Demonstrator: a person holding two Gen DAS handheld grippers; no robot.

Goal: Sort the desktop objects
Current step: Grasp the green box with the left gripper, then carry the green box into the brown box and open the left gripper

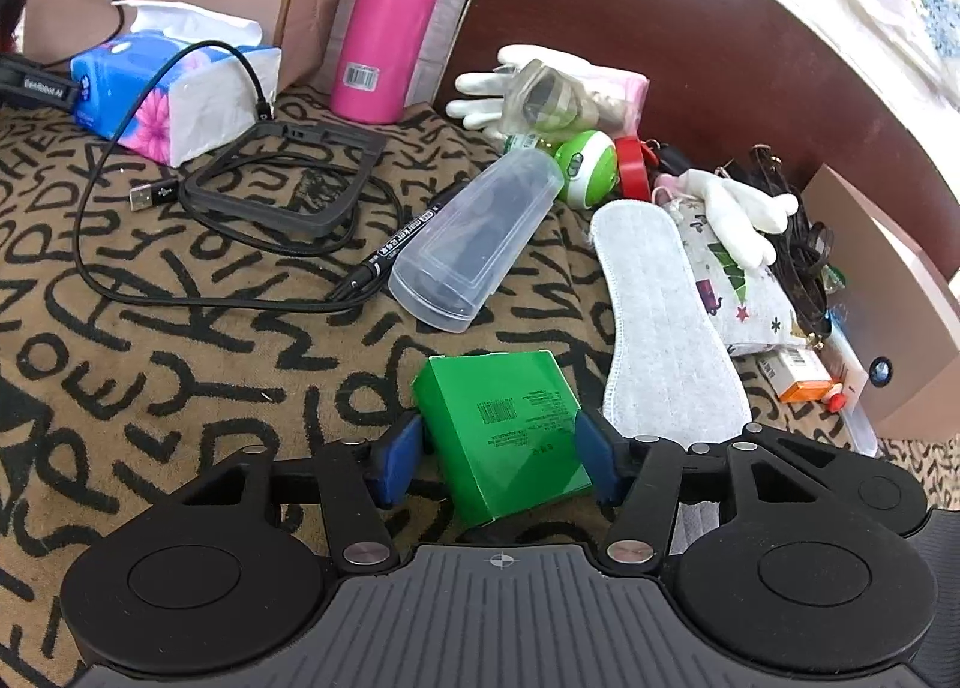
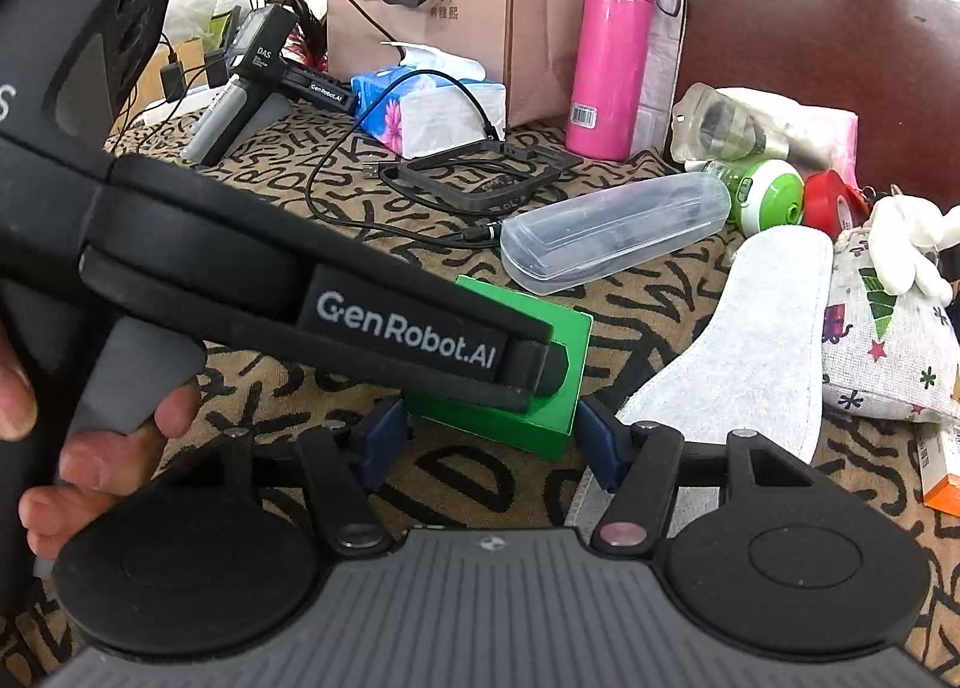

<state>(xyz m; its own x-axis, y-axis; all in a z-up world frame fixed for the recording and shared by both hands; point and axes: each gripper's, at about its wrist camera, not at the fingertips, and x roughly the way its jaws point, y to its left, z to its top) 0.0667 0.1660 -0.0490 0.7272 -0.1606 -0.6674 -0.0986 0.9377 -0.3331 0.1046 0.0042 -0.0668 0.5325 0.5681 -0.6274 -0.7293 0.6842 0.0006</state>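
A green box (image 1: 504, 424) lies on the patterned cloth (image 1: 180, 376). In the left wrist view my left gripper (image 1: 498, 442) is shut on it, with a blue pad (image 1: 399, 457) against each side. In the right wrist view that same box (image 2: 558, 358) sits under the left gripper's black finger (image 2: 534, 370), which reaches in from the left. My right gripper (image 2: 492, 424) closes on the box's near end, its blue fingertips (image 2: 591, 436) touching the two near corners. A person's hand (image 2: 90, 448) holds the left gripper's grey handle.
Beyond the box lie a clear plastic case (image 1: 474, 244), a black marker (image 1: 396, 244), a black frame (image 1: 282, 178) and a cable. A grey insole (image 1: 666, 328) and a patterned pouch (image 1: 738, 280) crowd the right. A pink bottle (image 1: 390, 16), tissue pack (image 1: 174, 94) and paper bag stand behind.
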